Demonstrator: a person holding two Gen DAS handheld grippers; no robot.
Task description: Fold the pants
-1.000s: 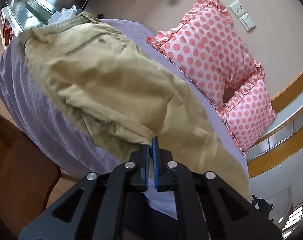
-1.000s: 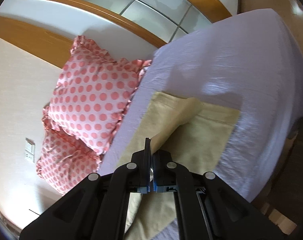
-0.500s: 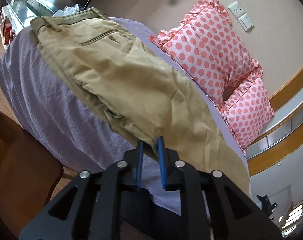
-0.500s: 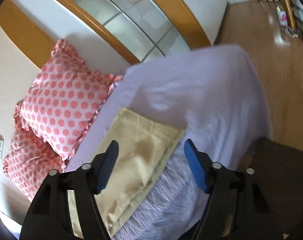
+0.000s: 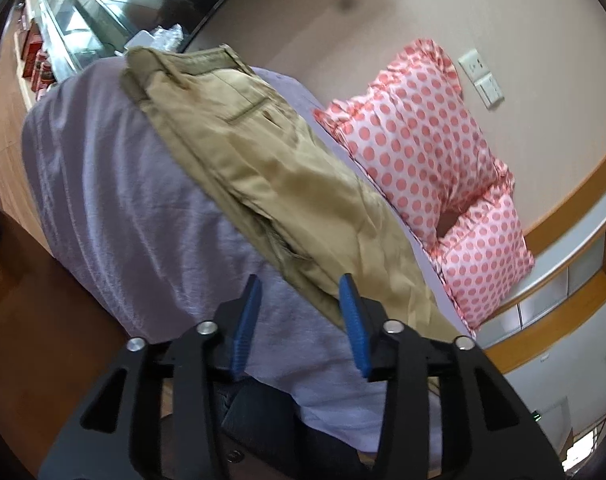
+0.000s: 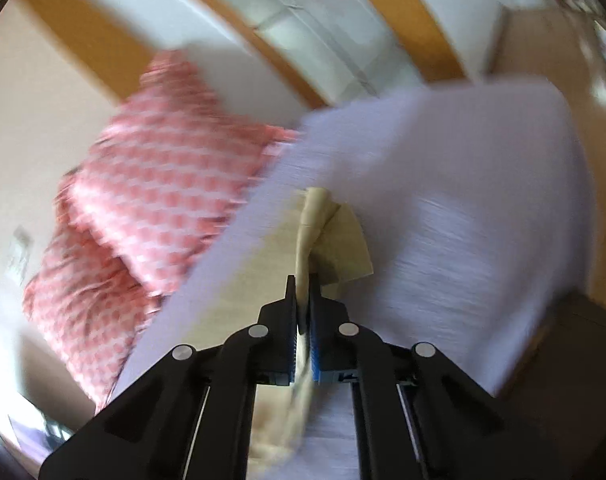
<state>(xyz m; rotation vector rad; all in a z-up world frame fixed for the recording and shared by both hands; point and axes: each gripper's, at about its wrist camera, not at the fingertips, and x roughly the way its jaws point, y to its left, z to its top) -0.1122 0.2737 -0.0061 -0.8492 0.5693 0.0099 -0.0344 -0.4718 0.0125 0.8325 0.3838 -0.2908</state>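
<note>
Lavender bed fills most of both views, w/ two pink polka-dot pillows against the wall. Khaki pants lie folded lengthwise across the bed, waistband at the far end. My left gripper hangs spread wide, nothing in it, just by the pants' edge. My right gripper pinches the leg end tight; view's blurry.

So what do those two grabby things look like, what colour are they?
Both look alike. The left tool has chunky black arms shaped like an open frame, with round silver bolts at the joints and bright blue ridged pads on the inside of its fingers. The right tool has the same black frame, silver bolts and blue pads. No cables show.
</note>
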